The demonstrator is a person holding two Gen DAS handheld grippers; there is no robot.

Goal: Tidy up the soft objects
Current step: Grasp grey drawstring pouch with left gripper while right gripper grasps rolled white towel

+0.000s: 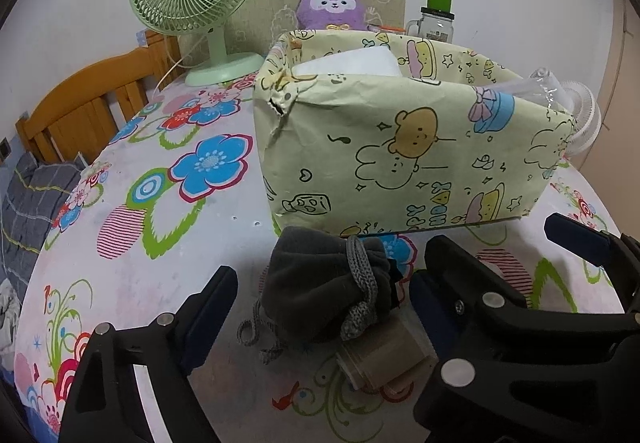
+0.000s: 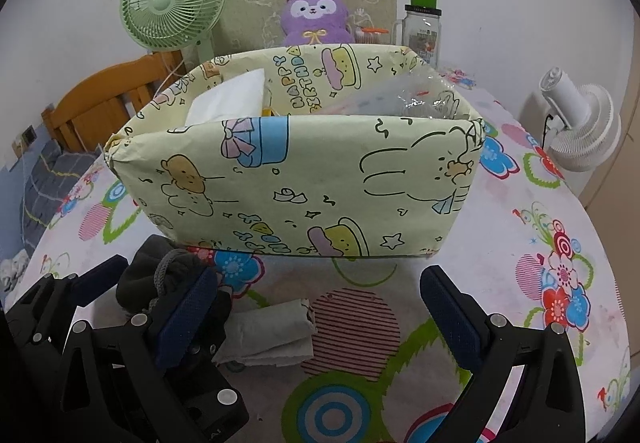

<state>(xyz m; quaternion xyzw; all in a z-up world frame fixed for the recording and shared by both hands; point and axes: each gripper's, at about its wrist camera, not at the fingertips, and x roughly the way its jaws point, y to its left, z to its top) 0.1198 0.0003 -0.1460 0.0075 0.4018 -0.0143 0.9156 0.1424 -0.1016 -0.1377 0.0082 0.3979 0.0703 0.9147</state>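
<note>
Two left out: the grey drawstring pouch [image 1: 324, 283] and a pale rolled cloth [image 2: 276, 327] lie on the worktop [image 1: 160, 243] by its near edge, in front of the box.
Done: the paper-wrapped box [image 2: 304, 179] already holds a white folded item [image 2: 228, 99] and clear plastic wrapping [image 2: 416, 91].
Left gripper [image 1: 320, 307]: jaws spread, straddling the pouch, not pinching it.
Right gripper [image 2: 316, 307]: jaws spread around the rolled cloth, apparently holding nothing.
Judgement: partway; both still need boxing.
</note>
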